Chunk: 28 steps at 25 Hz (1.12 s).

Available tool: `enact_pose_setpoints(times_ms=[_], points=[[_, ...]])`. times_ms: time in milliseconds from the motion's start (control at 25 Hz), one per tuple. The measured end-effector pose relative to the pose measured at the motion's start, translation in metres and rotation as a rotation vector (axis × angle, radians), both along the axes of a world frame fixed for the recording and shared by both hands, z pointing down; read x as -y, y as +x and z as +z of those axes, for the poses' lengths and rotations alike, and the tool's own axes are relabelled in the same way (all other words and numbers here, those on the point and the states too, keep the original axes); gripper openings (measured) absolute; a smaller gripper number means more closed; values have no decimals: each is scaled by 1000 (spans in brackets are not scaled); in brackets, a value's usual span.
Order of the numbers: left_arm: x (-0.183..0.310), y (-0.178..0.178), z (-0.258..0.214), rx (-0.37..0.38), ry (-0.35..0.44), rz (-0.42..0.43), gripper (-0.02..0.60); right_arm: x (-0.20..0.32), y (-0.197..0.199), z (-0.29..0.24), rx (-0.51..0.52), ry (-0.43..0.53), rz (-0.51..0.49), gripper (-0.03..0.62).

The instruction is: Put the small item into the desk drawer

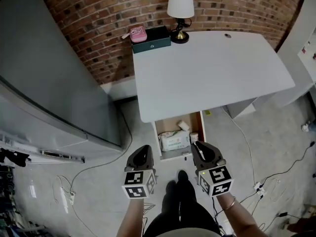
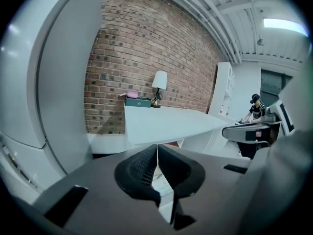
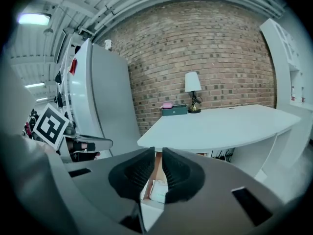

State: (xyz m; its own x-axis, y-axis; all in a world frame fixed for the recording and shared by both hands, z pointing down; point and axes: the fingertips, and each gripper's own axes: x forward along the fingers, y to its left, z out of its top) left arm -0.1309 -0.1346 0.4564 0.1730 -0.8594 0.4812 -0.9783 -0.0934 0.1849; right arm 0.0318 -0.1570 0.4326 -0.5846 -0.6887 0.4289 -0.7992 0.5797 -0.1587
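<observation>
Red brick wall (image 1: 94,19), lamp (image 1: 180,3), cable-strewn grey floor (image 1: 98,196)

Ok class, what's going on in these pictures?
A person stands in front of a white desk with a gripper in each hand. Its drawer is pulled open and holds a white packet and a few small items. The left gripper is shut and the right gripper slightly apart. Both are empty, held near the drawer's front.
</observation>
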Motion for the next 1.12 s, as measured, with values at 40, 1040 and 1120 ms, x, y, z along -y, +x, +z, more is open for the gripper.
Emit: enact_pose_setpoints(times_ms=[40, 1040, 1120], points=[[-2, 2, -5, 2, 6, 9, 26, -4, 4, -8, 5, 9, 13, 49], [-57, 41, -75, 19, 103, 127, 26, -92, 59, -100, 119, 106, 148, 6], [-61, 42, -77, 20, 105, 127, 26, -96, 60, -101, 120, 104, 150, 6]])
